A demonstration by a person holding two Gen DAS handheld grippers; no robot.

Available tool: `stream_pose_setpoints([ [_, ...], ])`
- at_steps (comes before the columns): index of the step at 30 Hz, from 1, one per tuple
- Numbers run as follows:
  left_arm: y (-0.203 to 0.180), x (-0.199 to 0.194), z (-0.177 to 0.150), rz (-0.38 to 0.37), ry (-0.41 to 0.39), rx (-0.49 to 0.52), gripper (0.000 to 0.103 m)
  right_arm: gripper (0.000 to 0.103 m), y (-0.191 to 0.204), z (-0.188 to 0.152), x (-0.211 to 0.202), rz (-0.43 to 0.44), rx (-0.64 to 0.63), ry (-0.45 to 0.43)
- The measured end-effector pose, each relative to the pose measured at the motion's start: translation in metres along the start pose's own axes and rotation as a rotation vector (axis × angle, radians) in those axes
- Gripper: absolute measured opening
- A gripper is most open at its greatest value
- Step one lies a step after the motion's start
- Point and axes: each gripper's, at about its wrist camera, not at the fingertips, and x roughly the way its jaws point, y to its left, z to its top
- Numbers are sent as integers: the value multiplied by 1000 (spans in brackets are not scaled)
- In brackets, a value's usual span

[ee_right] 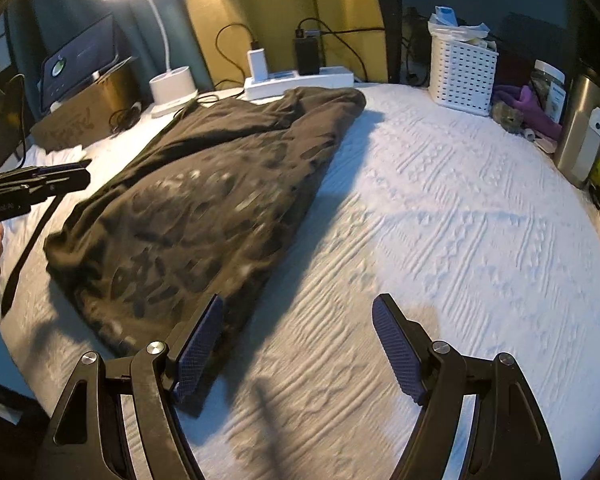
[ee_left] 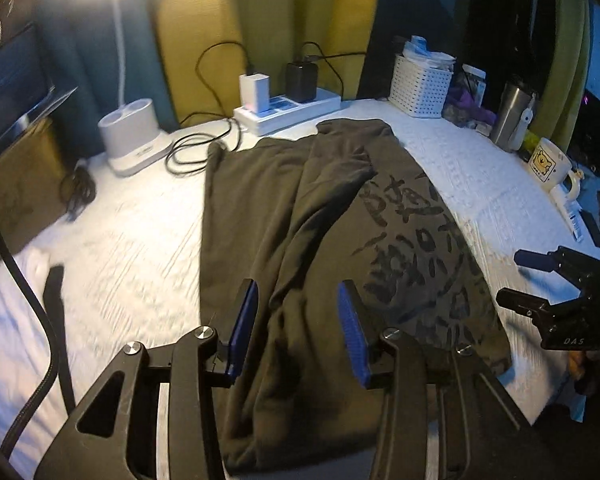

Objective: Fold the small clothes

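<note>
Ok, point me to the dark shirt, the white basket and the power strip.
dark shirt (ee_left: 300,216): left wrist view, plain folded part left of the print.
white basket (ee_right: 462,76): right wrist view, perforated front wall.
power strip (ee_right: 332,77): right wrist view, bare right end of its top.

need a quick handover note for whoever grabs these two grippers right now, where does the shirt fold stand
Left gripper: jaws apart, nothing pinched; it hangs above the near end of the dark olive shirt.
Right gripper: jaws wide, empty, over the white textured cover just right of the shirt's near edge.
Shirt: lies lengthwise on the cover, folded into a long narrow strip, printed side showing, its far end near the white power strip.
Done, by the look of it: the sides are folded in.
Left: probably fold the strip end to end and smooth the wrinkles.
Mind the cables and the mug at the edges.
</note>
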Motion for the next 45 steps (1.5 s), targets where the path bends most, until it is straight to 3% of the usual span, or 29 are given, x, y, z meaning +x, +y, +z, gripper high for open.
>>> stream_pose_setpoints([
  [15,-30,64,45,35,74,140,41,78,-32,45,31,25,23,-14],
  [20,-35,85,55,101,98,183,41,78,-41,52,39,27,36,-10],
  [29,-44,117,72,122,144,267,41,78,-56,60,54,25,54,6],
  [38,-47,134,83,129,134,330,41,78,-65,65,63,20,68,7],
  [40,-47,134,83,124,125,333,38,78,-65,66,64,19,67,8],
  [42,-46,132,83,112,115,329,15,78,-65,66,64,16,67,8],
  [45,-37,126,86,86,87,277,11,78,-65,67,65,11,66,12],
])
